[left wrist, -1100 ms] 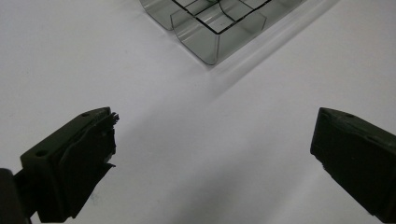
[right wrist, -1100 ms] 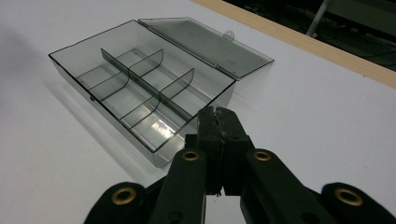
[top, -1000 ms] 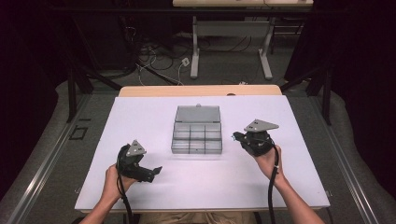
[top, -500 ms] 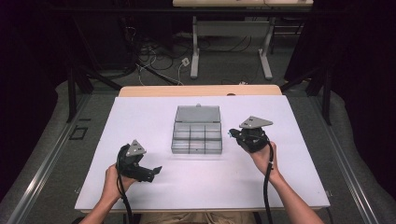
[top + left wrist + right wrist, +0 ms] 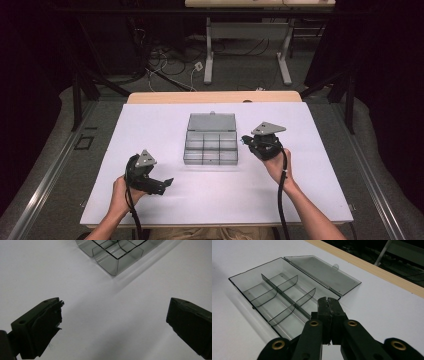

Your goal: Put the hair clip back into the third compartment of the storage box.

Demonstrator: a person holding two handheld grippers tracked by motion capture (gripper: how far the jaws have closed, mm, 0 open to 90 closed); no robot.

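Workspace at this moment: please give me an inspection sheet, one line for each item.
Surface: white table top, with a wooden edge at the far side.
Job's things: clear compartment box, open, its lid laid flat behind it; the compartments look empty.
Clutter: nothing seen.
Grippers: left gripper open, nothing between the jaws, near the box corner; right gripper shut, holding nothing, at the box's right side.
Cables: one black cable trails from the right gripper along the forearm; another from the left.
Surroundings: dark floor with loose wires and a grey table frame beyond.

Smoky grey clear box [image 5: 211, 138] on a white table [image 5: 310, 200].
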